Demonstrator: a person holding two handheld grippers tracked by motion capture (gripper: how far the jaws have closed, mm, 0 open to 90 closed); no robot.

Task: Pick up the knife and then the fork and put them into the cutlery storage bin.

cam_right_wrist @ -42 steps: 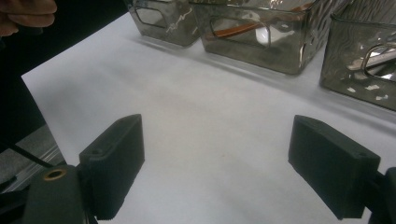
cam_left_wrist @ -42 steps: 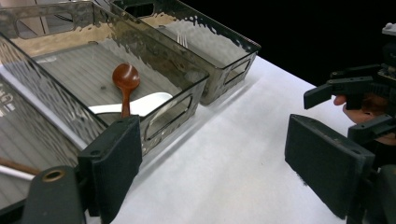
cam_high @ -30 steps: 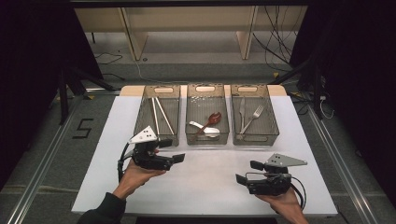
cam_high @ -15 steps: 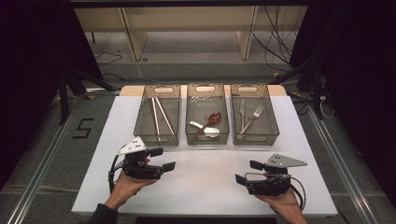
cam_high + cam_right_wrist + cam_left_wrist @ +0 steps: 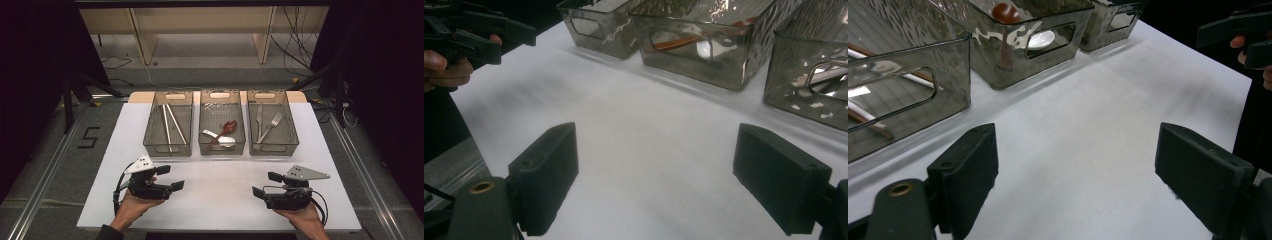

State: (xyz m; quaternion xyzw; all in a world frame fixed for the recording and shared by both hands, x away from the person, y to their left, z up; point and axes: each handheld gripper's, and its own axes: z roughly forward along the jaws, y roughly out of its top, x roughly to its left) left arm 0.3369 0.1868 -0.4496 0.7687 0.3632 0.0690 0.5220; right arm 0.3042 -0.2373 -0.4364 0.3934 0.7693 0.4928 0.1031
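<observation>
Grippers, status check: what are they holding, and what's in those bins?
Left gripper and right gripper open, empty, low over the white table. Chopsticks, spoons, knife and fork binned. Nothing between.

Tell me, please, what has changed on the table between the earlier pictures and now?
The left gripper moved back toward the person and down, away from the three smoky clear plastic bins. It stays open and empty. The right gripper and the cutlery kept their places.
</observation>
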